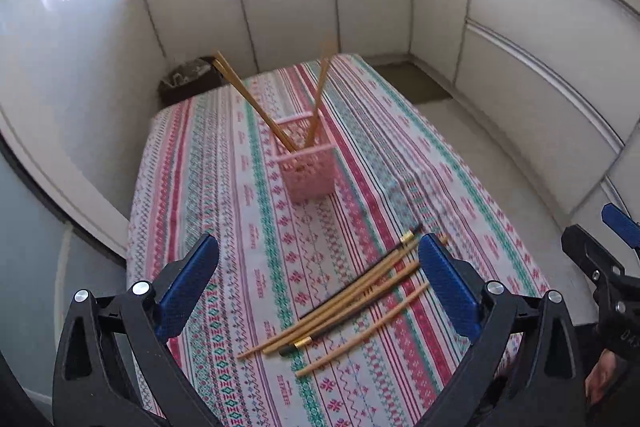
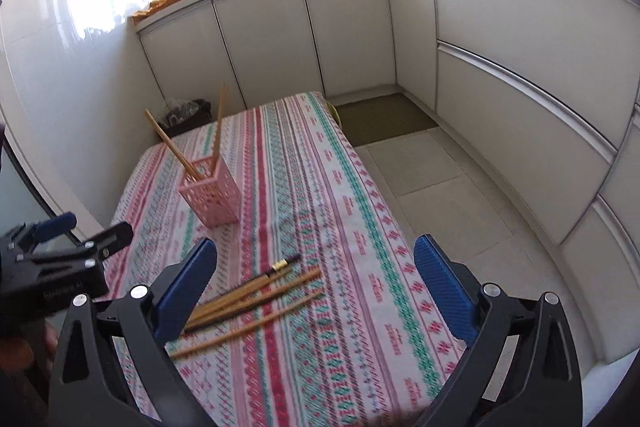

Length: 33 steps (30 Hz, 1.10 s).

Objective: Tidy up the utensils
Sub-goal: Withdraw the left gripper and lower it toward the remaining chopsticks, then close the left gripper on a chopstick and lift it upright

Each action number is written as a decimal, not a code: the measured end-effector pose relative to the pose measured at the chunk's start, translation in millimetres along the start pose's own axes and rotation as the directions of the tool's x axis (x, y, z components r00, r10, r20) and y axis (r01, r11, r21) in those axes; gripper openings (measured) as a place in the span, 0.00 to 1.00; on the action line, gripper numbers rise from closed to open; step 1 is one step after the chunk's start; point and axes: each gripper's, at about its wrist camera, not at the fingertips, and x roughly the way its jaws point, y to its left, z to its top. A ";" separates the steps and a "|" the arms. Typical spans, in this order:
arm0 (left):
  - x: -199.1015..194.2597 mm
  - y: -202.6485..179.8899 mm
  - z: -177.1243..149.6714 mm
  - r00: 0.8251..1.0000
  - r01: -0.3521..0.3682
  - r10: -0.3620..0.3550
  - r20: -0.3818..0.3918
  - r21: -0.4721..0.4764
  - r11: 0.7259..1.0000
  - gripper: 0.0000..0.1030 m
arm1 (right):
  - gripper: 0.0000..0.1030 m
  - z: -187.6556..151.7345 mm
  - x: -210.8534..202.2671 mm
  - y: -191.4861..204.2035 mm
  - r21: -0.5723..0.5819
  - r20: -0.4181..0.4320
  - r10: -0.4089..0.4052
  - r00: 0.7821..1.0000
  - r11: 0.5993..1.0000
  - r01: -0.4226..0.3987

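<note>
Nearest to us, the left hand-held gripper [image 1: 318, 267] hangs with its blue pads spread wide and nothing between them, and the right hand-held gripper [image 2: 316, 265] is likewise fully released and empty. Just beyond the fingertips, a loose cluster of chopsticks [image 1: 352, 301] lies on the patterned tablecloth [image 1: 224, 187] that covers the worktop; most are pale bamboo, and at least one is dark with a gold band. They lie roughly parallel, touching or crossing one another, which we judge will make it awkward to pick out a single pair. Farther along the cloth stands the pink perforated holder [image 1: 308, 167], upright, with several chopsticks already leaning out of it to both sides. So we take the sorting to be partly done, and the step in hand is the reach for the next sticks. The next move calls for lowering one open gripper over the cluster, closing across the shafts, then carrying them to the holder and tipping them in upright. There is faint lettering on the body of each gripper as seen from the other, but we cannot read it. Beyond the worktop, white cabinets [image 2: 360, 27] line the wall.
</note>
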 end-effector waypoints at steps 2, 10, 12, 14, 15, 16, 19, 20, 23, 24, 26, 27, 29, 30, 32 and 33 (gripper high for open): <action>20.2 -9.1 -3.9 0.996 0.041 -0.038 -0.076 0.038 0.998 0.93 | 0.93 -16.7 7.8 -12.7 -0.024 -0.055 -0.011 0.998 1.000 0.009; 95.7 -41.8 -4.8 0.942 0.134 -0.106 -0.319 0.065 0.989 0.93 | 0.93 -51.8 41.6 -61.5 0.128 -0.241 0.076 0.968 0.991 -0.046; 112.3 -52.2 -3.2 0.923 0.161 -0.123 -0.365 0.074 0.984 0.93 | 0.93 -58.7 42.4 -68.2 0.155 -0.255 0.085 0.963 0.987 -0.046; 123.7 -67.1 -2.8 0.906 0.213 -0.153 -0.396 0.112 0.971 0.91 | 0.93 -59.1 44.1 -75.1 0.193 -0.255 0.100 0.962 0.980 -0.051; 127.4 -76.0 -2.2 0.900 0.244 -0.169 -0.403 0.142 0.959 0.83 | 0.93 -58.9 45.0 -77.6 0.210 -0.257 0.111 0.960 0.976 -0.057; 131.5 -84.0 -1.9 0.892 0.265 -0.176 -0.416 0.168 0.949 0.71 | 0.93 -59.2 46.6 -79.9 0.228 -0.262 0.124 0.957 0.972 -0.063; 144.5 -101.0 2.2 0.886 0.270 -0.151 -0.438 0.223 0.937 0.57 | 0.93 -59.8 51.3 -80.9 0.258 -0.285 0.162 0.945 0.962 -0.087; 147.7 -105.1 4.6 0.887 0.272 -0.148 -0.437 0.237 0.933 0.55 | 0.93 -60.2 52.5 -79.6 0.257 -0.292 0.170 0.941 0.962 -0.094; 157.9 -117.3 9.1 0.867 0.319 -0.167 -0.469 0.265 0.910 0.47 | 0.93 -60.1 53.7 -74.5 0.238 -0.297 0.173 0.939 0.966 -0.103; 160.9 -120.4 9.8 0.865 0.319 -0.157 -0.476 0.281 0.905 0.47 | 0.93 -60.2 53.5 -73.3 0.234 -0.298 0.174 0.939 0.967 -0.105; 168.4 -126.7 10.1 0.854 0.329 -0.141 -0.500 0.312 0.891 0.46 | 0.93 -59.1 55.5 -74.8 0.239 -0.304 0.178 0.936 0.965 -0.106; 172.4 -129.6 10.4 0.846 0.341 -0.141 -0.514 0.317 0.885 0.46 | 0.93 -59.4 56.4 -75.6 0.247 -0.310 0.181 0.933 0.963 -0.105; 179.8 -132.1 10.9 0.831 0.357 -0.138 -0.538 0.327 0.875 0.46 | 0.93 -59.8 58.9 -78.0 0.263 -0.321 0.187 0.928 0.959 -0.103; 184.9 -134.3 10.7 0.824 0.364 -0.133 -0.551 0.333 0.870 0.46 | 0.93 -59.6 61.1 -79.2 0.271 -0.326 0.191 0.926 0.957 -0.102; 194.7 -136.5 9.6 0.809 0.377 -0.132 -0.572 0.333 0.864 0.45 | 0.93 -59.6 63.3 -80.3 0.281 -0.332 0.192 0.923 0.955 -0.098; 199.8 -137.0 7.8 0.796 0.395 -0.144 -0.587 0.325 0.860 0.43 | 0.93 -59.6 63.9 -80.6 0.284 -0.334 0.191 0.923 0.954 -0.095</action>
